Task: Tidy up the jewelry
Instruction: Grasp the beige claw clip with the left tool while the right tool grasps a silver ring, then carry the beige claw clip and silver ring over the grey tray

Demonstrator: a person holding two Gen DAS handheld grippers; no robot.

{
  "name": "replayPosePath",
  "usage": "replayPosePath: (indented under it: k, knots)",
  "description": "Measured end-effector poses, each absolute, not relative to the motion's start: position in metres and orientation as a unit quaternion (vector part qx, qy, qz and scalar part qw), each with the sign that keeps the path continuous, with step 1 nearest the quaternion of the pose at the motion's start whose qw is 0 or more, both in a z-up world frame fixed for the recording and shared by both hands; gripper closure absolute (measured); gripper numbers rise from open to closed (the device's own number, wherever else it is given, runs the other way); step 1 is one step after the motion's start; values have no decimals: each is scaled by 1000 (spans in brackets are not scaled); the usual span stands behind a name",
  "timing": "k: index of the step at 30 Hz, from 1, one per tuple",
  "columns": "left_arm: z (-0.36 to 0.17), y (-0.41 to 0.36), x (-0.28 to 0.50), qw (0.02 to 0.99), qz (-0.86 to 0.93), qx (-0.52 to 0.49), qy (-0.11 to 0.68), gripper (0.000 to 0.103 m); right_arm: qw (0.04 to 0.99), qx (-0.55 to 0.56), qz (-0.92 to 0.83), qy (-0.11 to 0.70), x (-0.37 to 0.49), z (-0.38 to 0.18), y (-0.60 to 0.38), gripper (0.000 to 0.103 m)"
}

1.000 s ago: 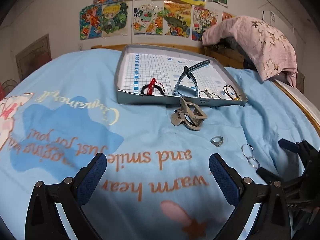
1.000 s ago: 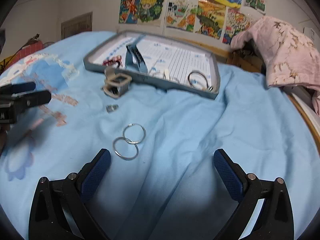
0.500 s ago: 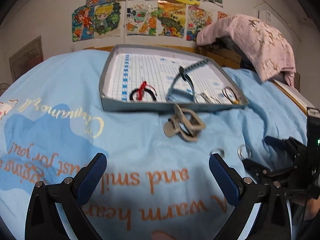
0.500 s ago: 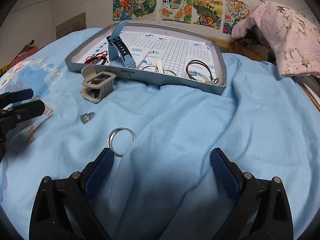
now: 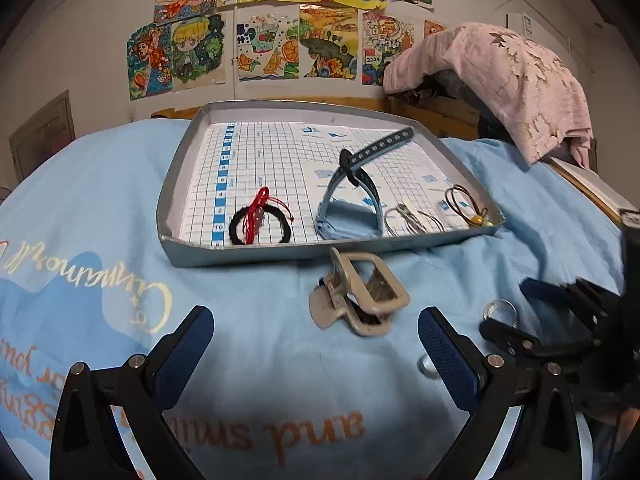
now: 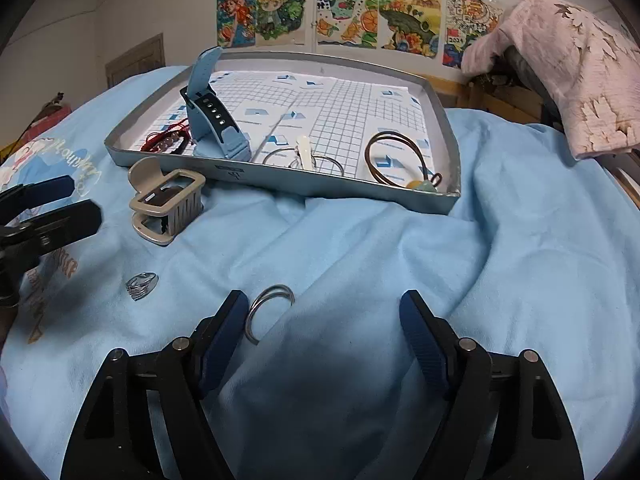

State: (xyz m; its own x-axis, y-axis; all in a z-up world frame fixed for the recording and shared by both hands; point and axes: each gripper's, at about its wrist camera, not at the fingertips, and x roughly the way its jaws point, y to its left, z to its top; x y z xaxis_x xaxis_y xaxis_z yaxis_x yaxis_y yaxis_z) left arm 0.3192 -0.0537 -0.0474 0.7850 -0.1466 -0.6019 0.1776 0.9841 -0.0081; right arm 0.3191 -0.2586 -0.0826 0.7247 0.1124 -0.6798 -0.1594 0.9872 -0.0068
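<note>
Two linked silver hoops (image 6: 269, 309) lie on the blue blanket (image 6: 360, 248), just inside my right gripper (image 6: 322, 330), hard against the left finger (image 6: 224, 328) and far from the right one. Jaws are closing, hoops between them, pads not pressing yet. Hoops look tilted up on a fold, long axis running near-to-far, so the squeeze goes across the narrow way; I judge the grip needs shifting left to centre them.

Right gripper is clearly the nearer one. Left gripper (image 5: 312, 356) hangs wide open, nothing in it, aimed at the beige hair claw (image 5: 358, 296) just beyond its fingertips. Small silver ring (image 6: 141, 284) sits on the blanket left of the hoops, between the two grippers.

Grey tray (image 6: 280, 182) is far from the hoops, straight ahead, grid paper inside. It holds a blue watch strap (image 6: 212, 112), a red-and-black bracelet (image 5: 260, 220), wire hoops with a pale clip (image 6: 304, 156) and a brown cord loop (image 6: 396, 156). Hair claw lies against the tray's near rim.

Surface is soft and wrinkled; thin wire may sink into a fold or slip. Beyond: wall drawings (image 5: 280, 40), a pink cloth (image 6: 568, 80) draped far right.
</note>
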Motion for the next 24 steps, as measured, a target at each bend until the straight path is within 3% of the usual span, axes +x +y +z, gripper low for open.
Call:
replayPosePath:
  k: [3, 5, 9, 14, 24]
  knots:
    - [-47, -52, 329, 946, -84, 8, 313, 3, 927, -26, 73, 366, 317, -81, -258, 34]
    - [-49, -50, 334, 945, -84, -3, 315, 14, 927, -13, 73, 368, 314, -81, -261, 36]
    - [-58, -46, 341, 941, -93, -22, 325, 32, 927, -2, 77, 368, 307, -80, -262, 49]
    - [-63, -46, 343, 939, -113, -35, 324, 52, 926, -24, 91, 366, 305, -82, -252, 72]
    - [-68, -49, 349, 934, -129, -52, 328, 77, 925, -10, 89, 370, 325, -93, -255, 78]
